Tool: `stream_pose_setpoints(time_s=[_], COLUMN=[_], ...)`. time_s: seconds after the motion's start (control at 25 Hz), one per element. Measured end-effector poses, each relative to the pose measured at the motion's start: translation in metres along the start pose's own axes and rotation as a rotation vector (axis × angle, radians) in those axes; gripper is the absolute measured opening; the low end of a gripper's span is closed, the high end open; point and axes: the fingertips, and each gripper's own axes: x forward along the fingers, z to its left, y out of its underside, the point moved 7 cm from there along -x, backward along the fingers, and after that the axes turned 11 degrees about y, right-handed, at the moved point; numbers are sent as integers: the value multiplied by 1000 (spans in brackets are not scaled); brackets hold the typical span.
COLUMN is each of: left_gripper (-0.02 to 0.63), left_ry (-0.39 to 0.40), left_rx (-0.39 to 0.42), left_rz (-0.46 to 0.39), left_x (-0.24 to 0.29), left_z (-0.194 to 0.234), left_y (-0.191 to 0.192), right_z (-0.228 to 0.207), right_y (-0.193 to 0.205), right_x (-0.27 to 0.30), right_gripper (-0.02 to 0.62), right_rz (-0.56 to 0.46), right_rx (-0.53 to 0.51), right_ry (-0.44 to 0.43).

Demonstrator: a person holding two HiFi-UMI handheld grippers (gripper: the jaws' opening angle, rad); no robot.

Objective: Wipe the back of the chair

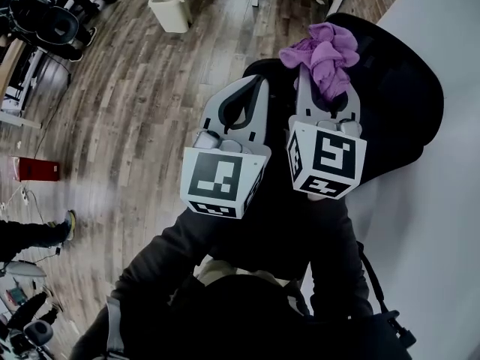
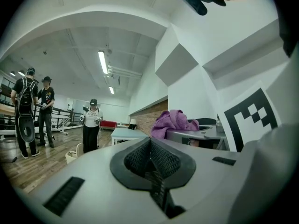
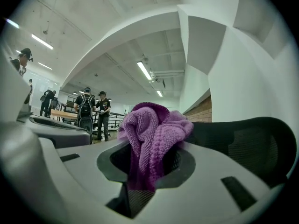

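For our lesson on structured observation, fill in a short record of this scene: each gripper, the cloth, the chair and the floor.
left gripper: jaws together, nothing between them
right gripper: shut on the purple cloth, which is bunched above the jaws
chair back: black, just beyond the cloth; contact cannot be told
floor: wood planks

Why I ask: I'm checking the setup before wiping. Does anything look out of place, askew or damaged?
Nothing stands out. The purple cloth is bunched in the jaws of the right gripper, close by the black chair back, which looks intact. The left gripper is shut and empty.
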Motion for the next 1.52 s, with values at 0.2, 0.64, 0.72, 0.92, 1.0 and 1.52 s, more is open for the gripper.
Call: stream_pose_setpoints(time_s=[0.2,0.64,0.72,0.92,1.0,1.52], left_gripper=[8,8,8,8,8,8], left_ry=[-8,2,5,13,15,79], left_rx=[3,10,11,18,18,14], left_rz=[-4,13,19,30,32,46], left_x=[-13,-13,-13,-9,-5,28], left_z=[3,-4,-4,-6,-6,-31], left_y=[-2,0,2,18,21,22], right_z=[9,7,10,7,4,-47], right_y=[-3,26,33,48,51,56], right_x=[-3,-11,-14,-13,-10,-8], right_gripper=[98,98,98,98,98,98], right_rz=[-2,57,70,73,74,106], right_rx=[19,36,39,49,51,47], right_ry=[-16,-20,-26,-30,-28,62])
